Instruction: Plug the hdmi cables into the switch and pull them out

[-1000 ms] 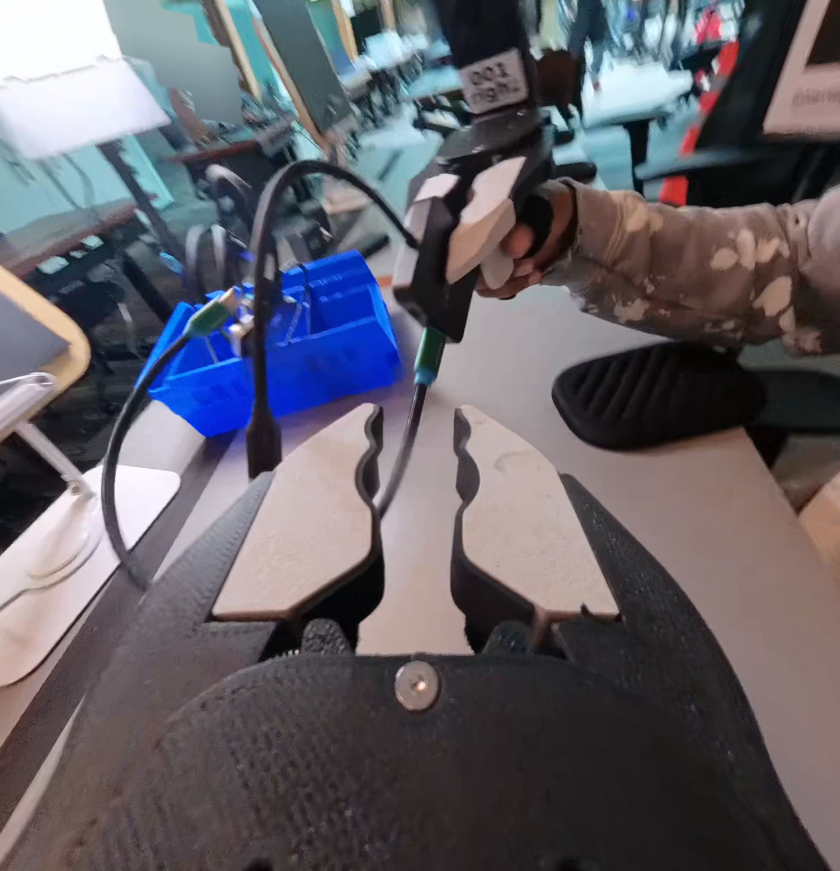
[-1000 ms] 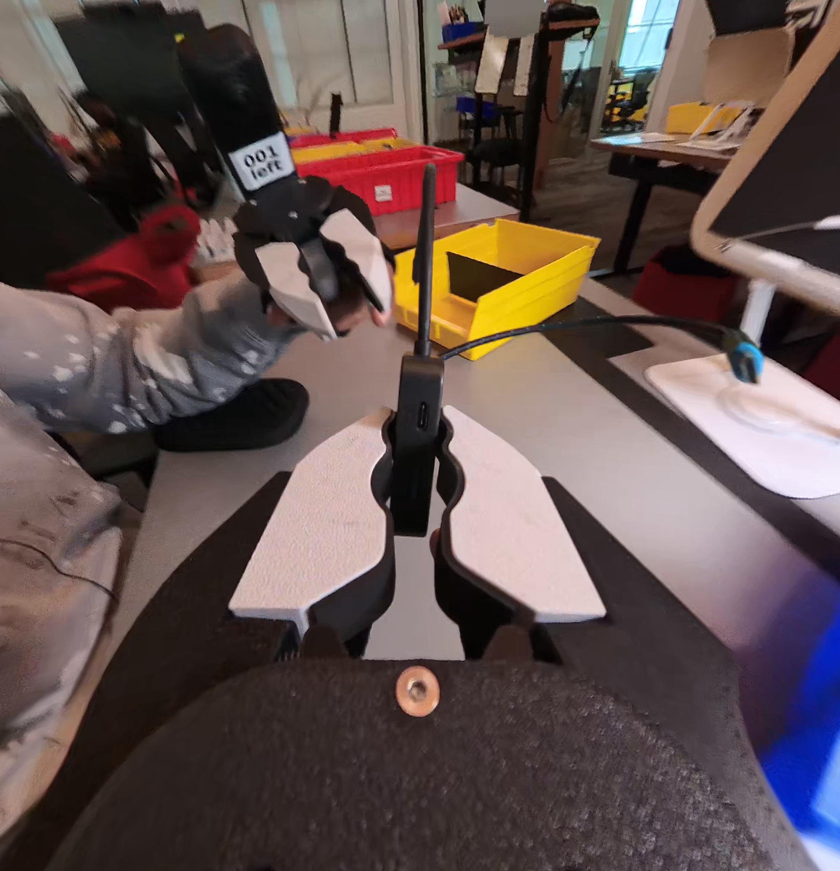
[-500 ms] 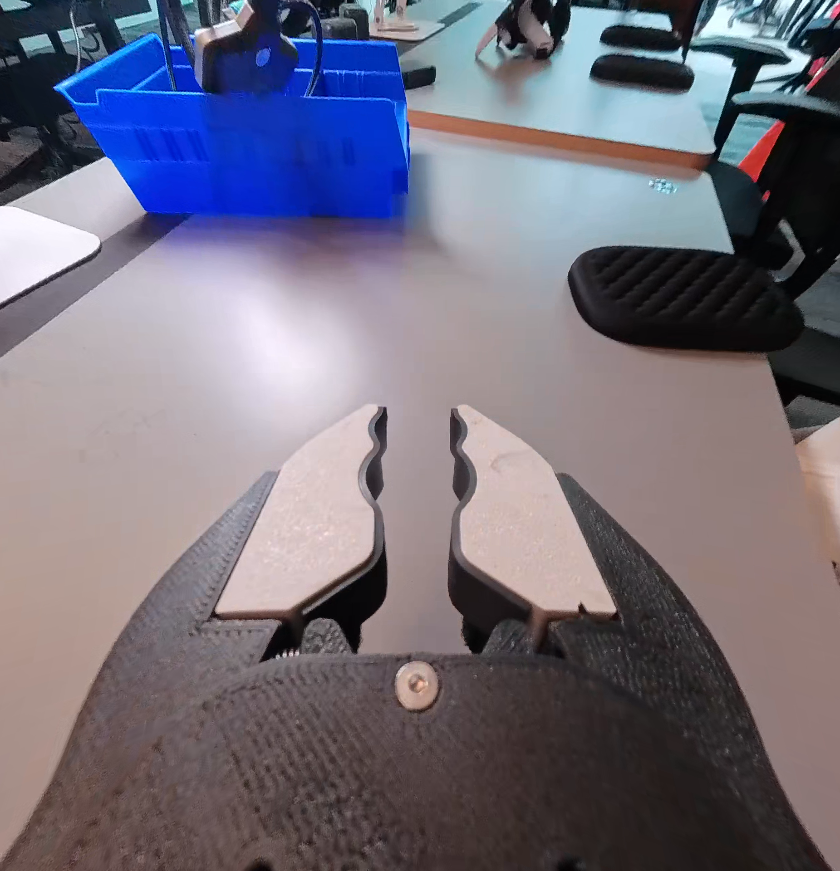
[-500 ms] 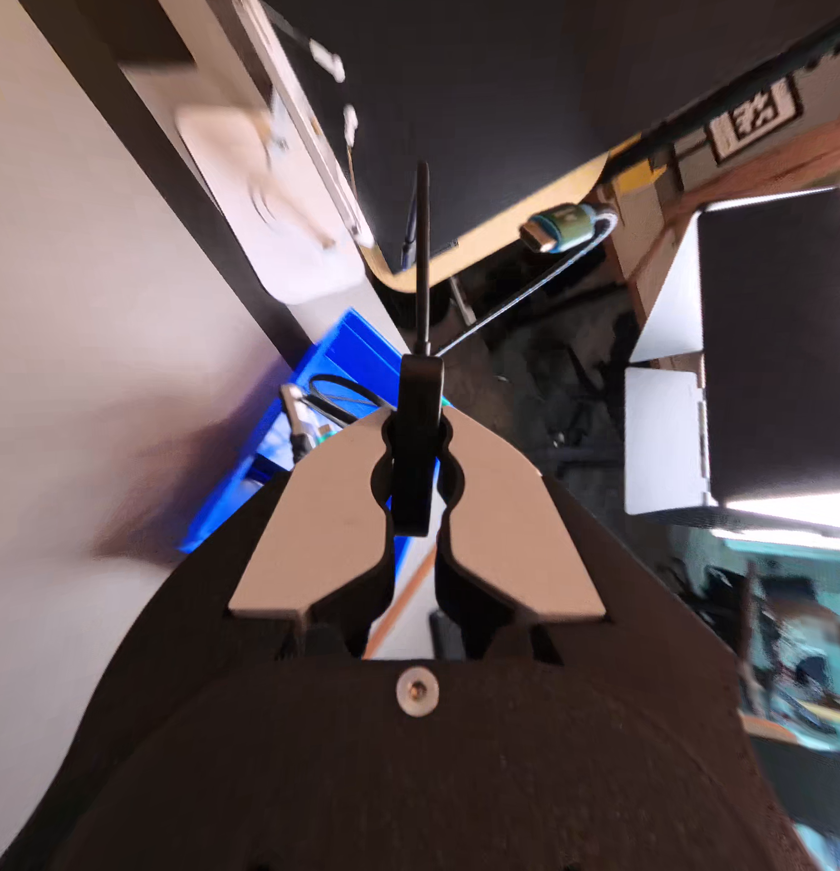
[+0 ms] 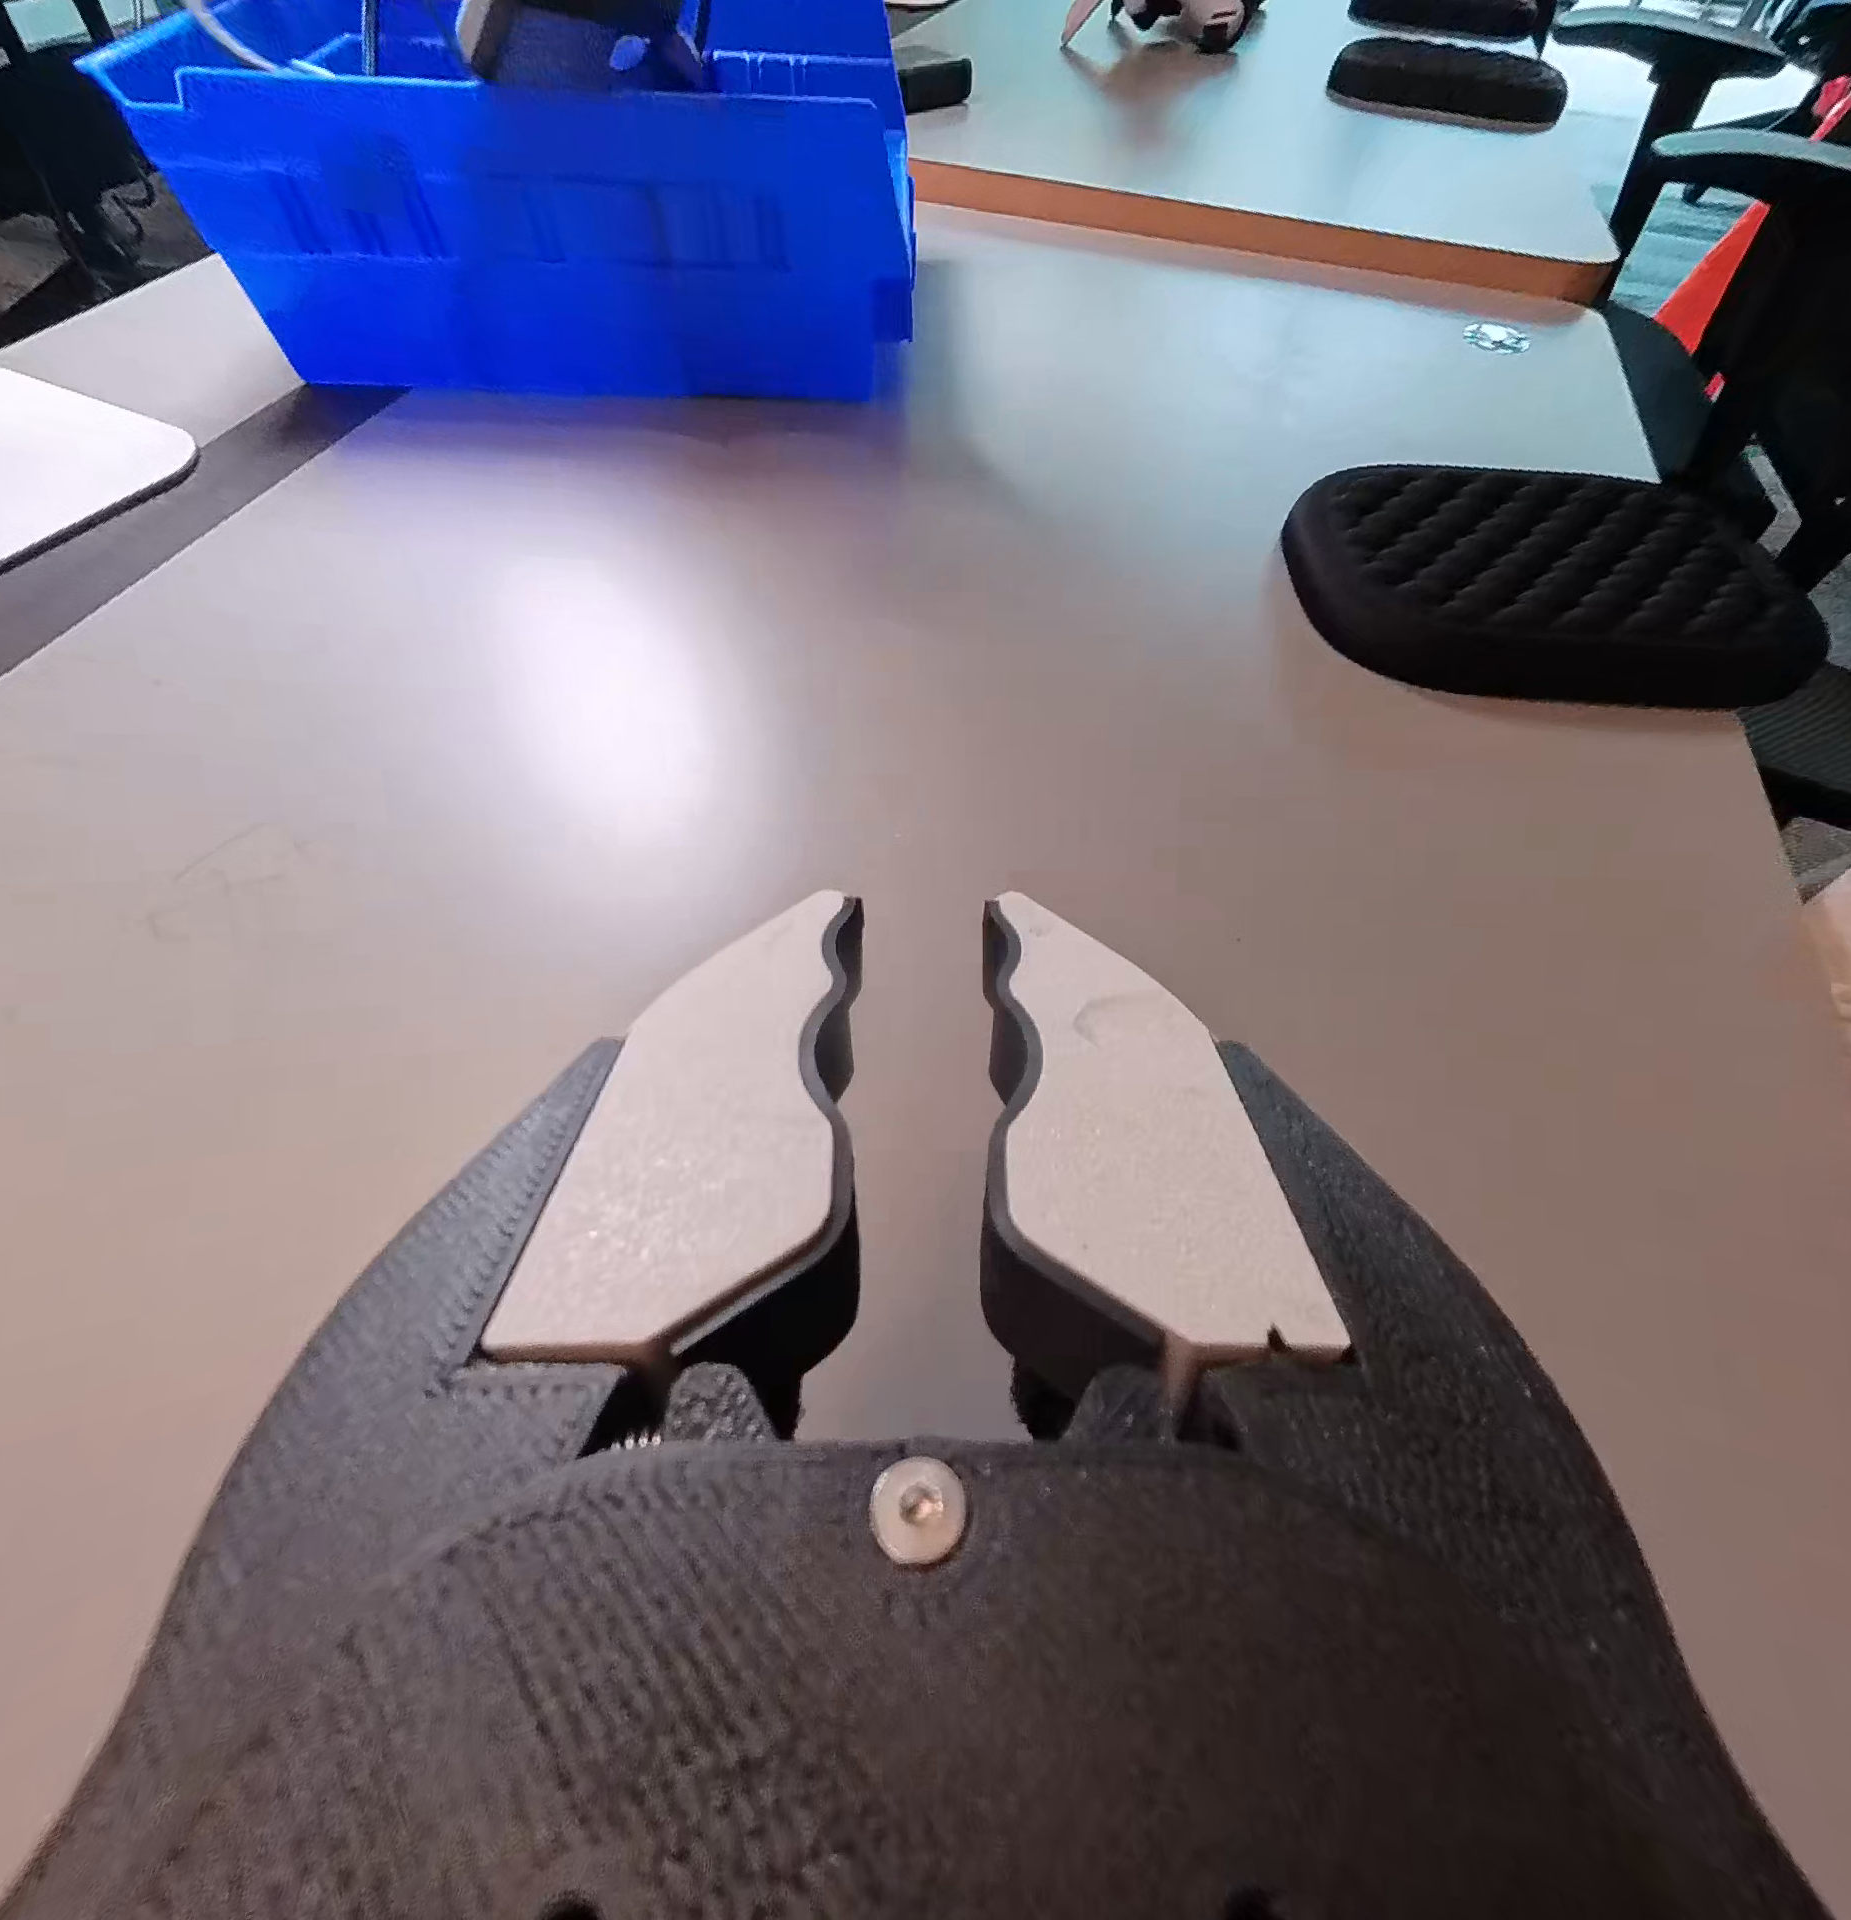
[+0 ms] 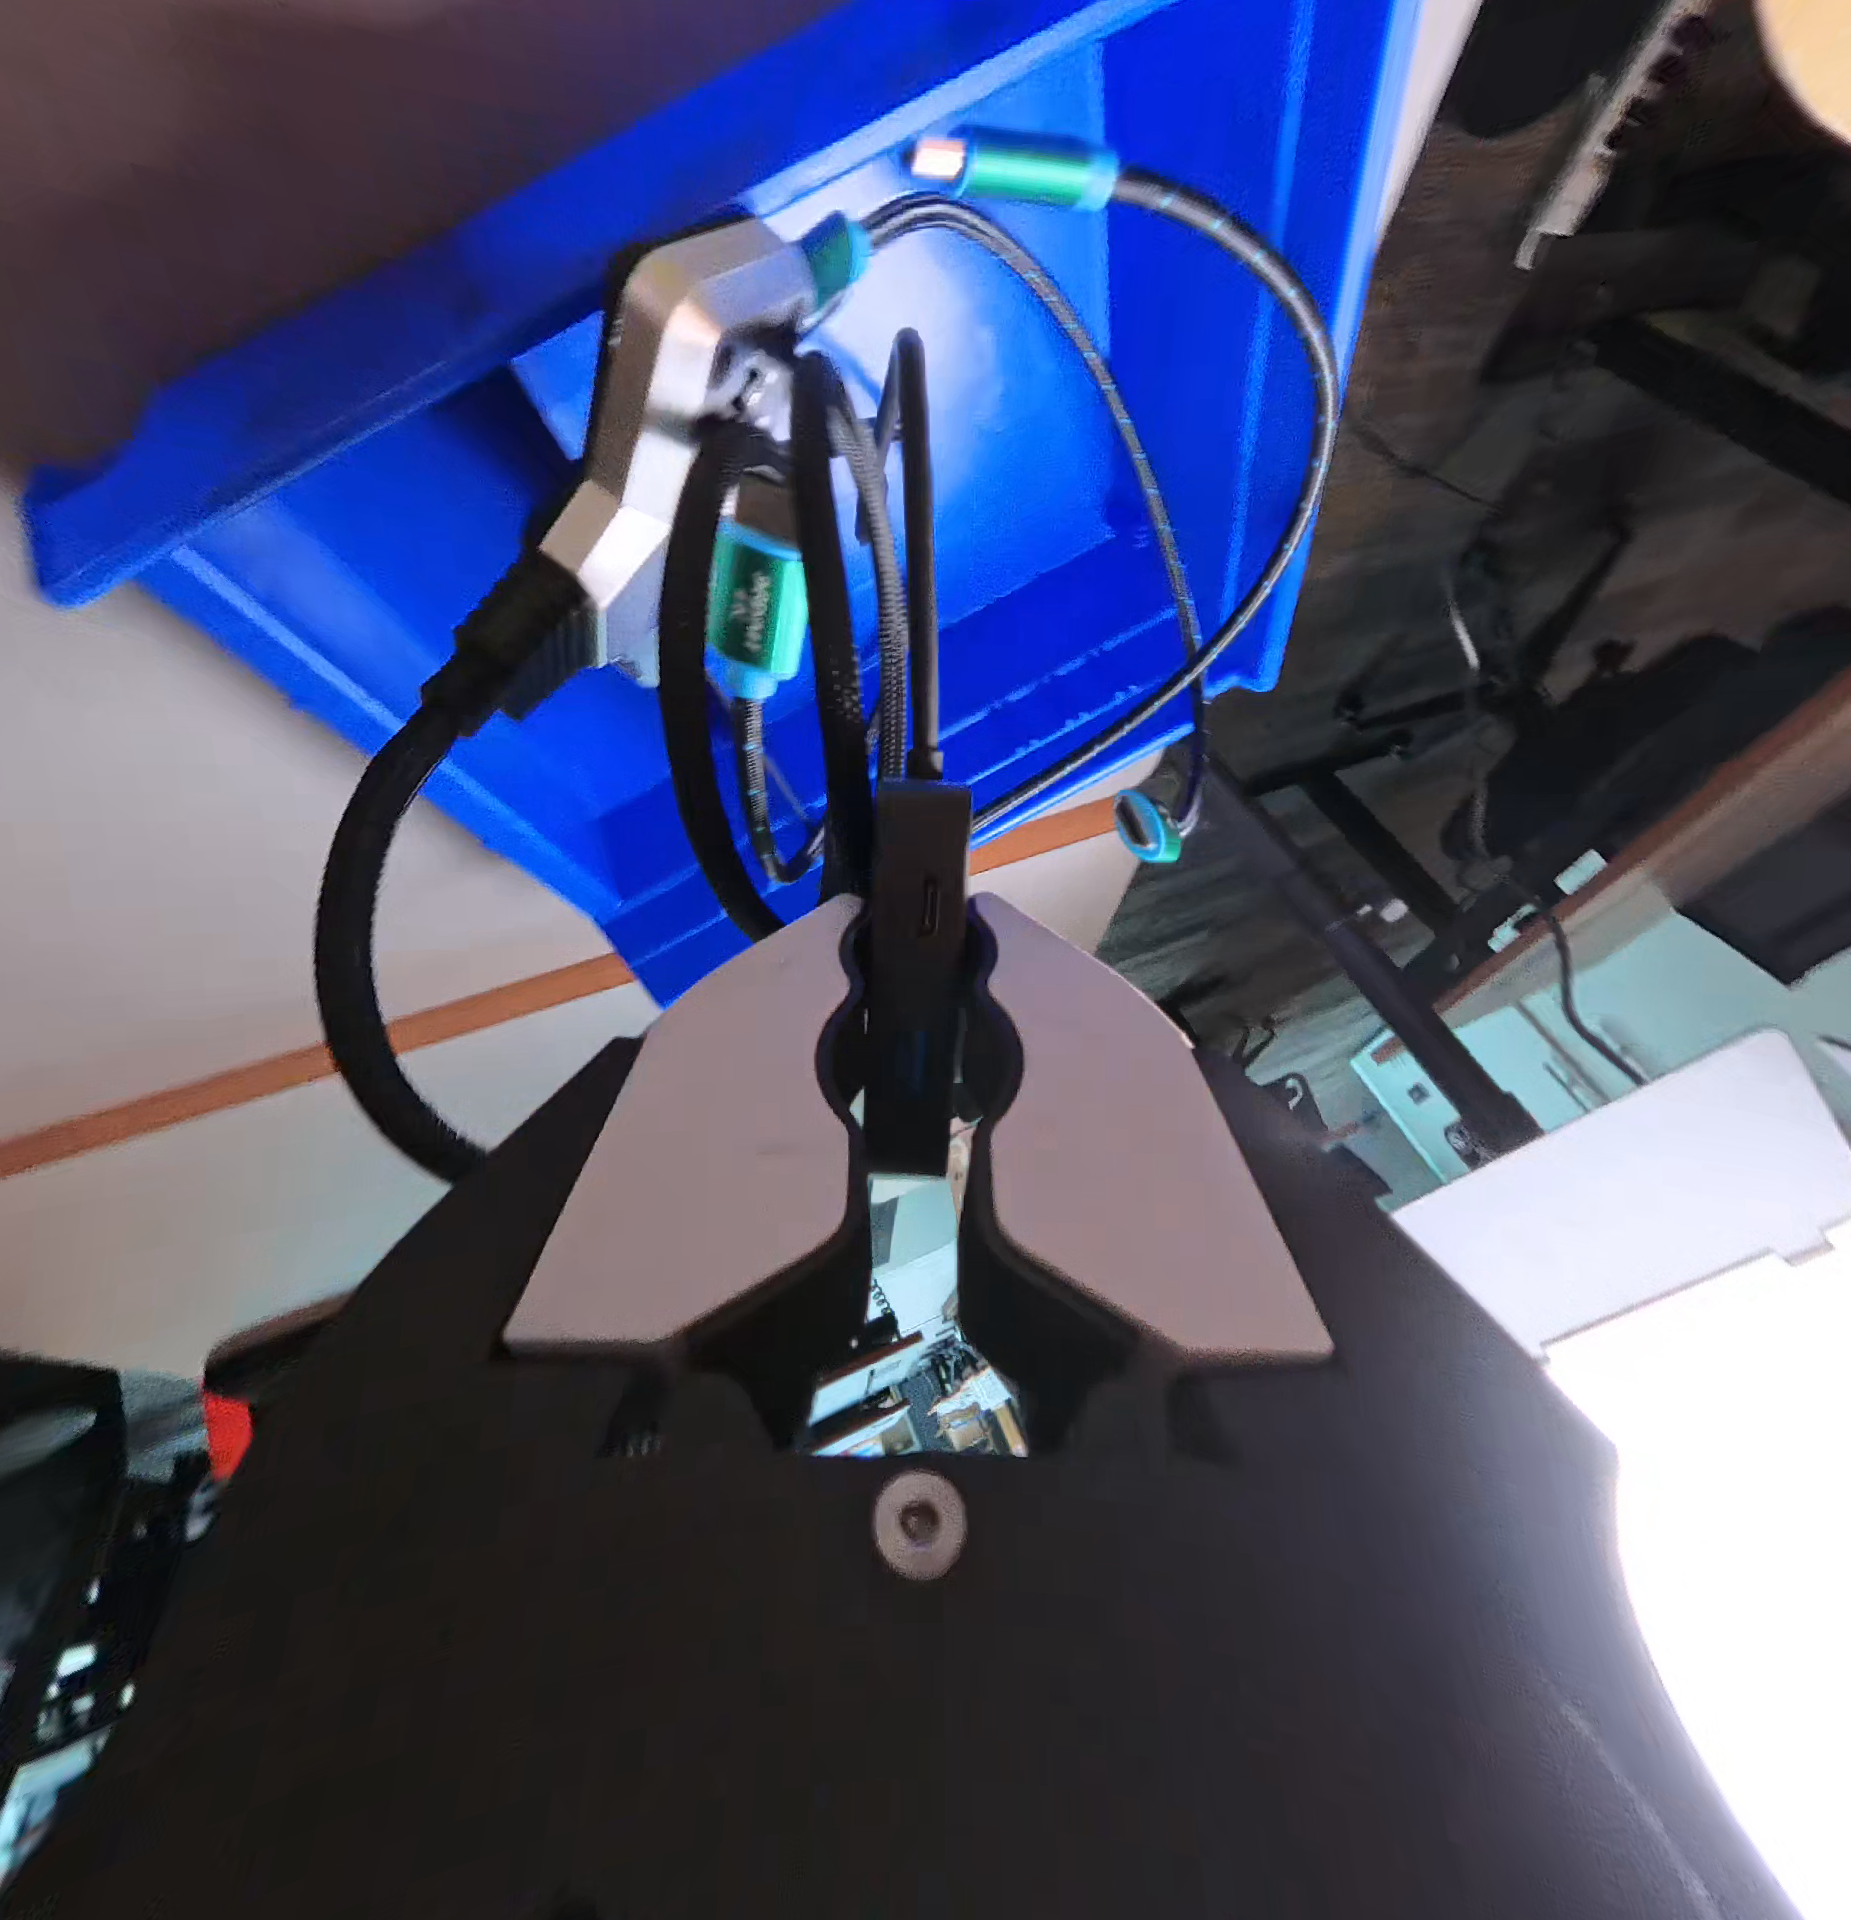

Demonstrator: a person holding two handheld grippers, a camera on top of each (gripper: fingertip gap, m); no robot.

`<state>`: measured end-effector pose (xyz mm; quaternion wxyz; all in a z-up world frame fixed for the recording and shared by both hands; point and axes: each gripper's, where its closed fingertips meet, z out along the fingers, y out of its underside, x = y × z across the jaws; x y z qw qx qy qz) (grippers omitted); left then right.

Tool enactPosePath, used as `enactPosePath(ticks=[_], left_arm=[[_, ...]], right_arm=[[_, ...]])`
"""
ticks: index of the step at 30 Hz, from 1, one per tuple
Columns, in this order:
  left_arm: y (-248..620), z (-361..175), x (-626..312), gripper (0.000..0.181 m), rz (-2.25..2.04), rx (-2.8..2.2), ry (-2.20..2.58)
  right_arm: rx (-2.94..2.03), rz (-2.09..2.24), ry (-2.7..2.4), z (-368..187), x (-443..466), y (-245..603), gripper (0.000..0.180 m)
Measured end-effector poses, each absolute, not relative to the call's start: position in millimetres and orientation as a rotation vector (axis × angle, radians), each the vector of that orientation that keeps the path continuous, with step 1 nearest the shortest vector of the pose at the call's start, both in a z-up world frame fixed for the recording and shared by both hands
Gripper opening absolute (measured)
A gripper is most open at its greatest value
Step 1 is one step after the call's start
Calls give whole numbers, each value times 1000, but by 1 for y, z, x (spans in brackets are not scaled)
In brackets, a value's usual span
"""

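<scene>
While the left hand-held gripper (image 5: 921, 914) hovers released and empty over the grey worktop (image 5: 609, 665), the right hand-held gripper (image 6: 916, 914) is clenched on the slim black switch (image 6: 919, 935), held above the blue bin (image 6: 1014, 488) where braided hdmi cables (image 6: 879, 582) with green plugs lie tangled. The switch looks light and rigid, best gripped across its flat sides; the cables seem springy, better taken by the plug. A green plug bears small print, left unquoted.

Green plug shell (image 6: 755, 613): a short line of dark print runs along its length, seen against the blue bin (image 6: 1191, 436); too smeared to read.
Round sticker (image 5: 1495, 335): lies at the far right of the table (image 5: 485, 935); its marking is too small to read.
</scene>
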<state>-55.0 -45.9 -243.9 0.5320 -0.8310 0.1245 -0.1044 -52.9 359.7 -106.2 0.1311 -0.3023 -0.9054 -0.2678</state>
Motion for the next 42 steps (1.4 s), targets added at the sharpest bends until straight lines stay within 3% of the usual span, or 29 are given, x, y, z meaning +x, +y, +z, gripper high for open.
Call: enactPosePath(ticks=[9,15,19,24,27,30,33,37,42], left_arm=[[-38,-257,-67,23,-283,-2015,251],[-39,-254,-81,27,-218,-1994,170],[-40,-249,-92,29,-185,-1974,126],[-43,-242,-105,32,-138,-1948,80],[-49,-231,-121,35,-75,-1919,31],[-62,-216,-146,37,40,-1902,-19],[-87,-203,-187,39,226,-1949,-54],[-116,-215,-243,54,352,-2187,-78],[-137,-259,-293,79,479,-2614,49]], right_arm=[[-805,-732,-2677,-140,-72,370,15],[-858,-706,-2578,-166,-103,381,31],[-954,-534,-2449,-115,-108,367,52],[-918,-29,-2093,-13,-88,300,49],[-891,227,-1921,12,-35,263,45],[-915,253,-1881,-21,28,257,40],[-1042,153,-2007,-111,75,279,39],[-1122,-97,-2195,-223,99,322,50],[-994,-307,-2317,-267,65,360,63]])
